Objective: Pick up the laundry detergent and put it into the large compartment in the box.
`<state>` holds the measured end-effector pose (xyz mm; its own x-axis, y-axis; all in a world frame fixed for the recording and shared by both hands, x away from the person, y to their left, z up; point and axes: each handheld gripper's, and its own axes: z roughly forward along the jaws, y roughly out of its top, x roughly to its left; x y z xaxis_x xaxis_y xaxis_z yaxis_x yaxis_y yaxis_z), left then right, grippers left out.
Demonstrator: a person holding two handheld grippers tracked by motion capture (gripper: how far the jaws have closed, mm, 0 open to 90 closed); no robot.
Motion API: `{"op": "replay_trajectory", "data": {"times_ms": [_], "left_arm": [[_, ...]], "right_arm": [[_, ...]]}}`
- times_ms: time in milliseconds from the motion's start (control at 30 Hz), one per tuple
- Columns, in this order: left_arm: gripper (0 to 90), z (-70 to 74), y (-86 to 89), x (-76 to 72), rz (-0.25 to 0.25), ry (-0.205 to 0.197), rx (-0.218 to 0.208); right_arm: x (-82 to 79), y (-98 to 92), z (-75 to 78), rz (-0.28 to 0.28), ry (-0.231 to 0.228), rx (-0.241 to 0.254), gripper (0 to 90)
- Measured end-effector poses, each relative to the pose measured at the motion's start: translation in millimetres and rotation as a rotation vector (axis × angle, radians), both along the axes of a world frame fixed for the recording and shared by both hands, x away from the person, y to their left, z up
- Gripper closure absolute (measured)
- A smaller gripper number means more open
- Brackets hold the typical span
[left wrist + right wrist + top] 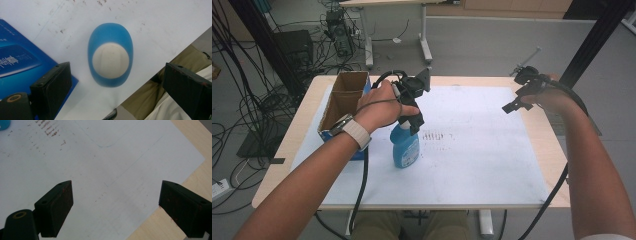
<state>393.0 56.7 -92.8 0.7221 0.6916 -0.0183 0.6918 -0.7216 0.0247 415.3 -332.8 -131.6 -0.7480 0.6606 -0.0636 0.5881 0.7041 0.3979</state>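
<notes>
Cardboard box [343, 100]: open-topped, at far left of the worktop [542, 131], just beside the bottle.
Blue bottle [405, 146]: upright on the white sheet [482, 150], directly under the left claw [414, 122].
Left claw: jaws spread wide, nothing gripped, poised over the bottle.
Left gripper view: bottle [110, 55] seen from above, white cap between the jaws, untouched; blue box side [17, 60] at left.
Right claw [512, 106]: wide open, empty, well apart from the bottle, near the worktop's right edge.
Right gripper view: smudged sheet [105, 170], wood edge [192, 142].

One blue bottle [405, 146] stands on one white sheet [482, 150]. One cardboard box [343, 97] sits just beside the bottle. Two grippers: left gripper [414, 122], right gripper [512, 106].
</notes>
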Motion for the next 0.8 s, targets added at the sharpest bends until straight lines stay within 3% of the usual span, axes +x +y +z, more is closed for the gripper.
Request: {"op": "replay_trajectory", "data": {"times_ms": [800], "left_arm": [[9.6, -15.4, -4.7, 2.1, 0.011, 0.000, 0.016]], "right_arm": [[-0.9, 0.8, 0.0, -0.001, -0.002, 0.001, 12.4]]}}
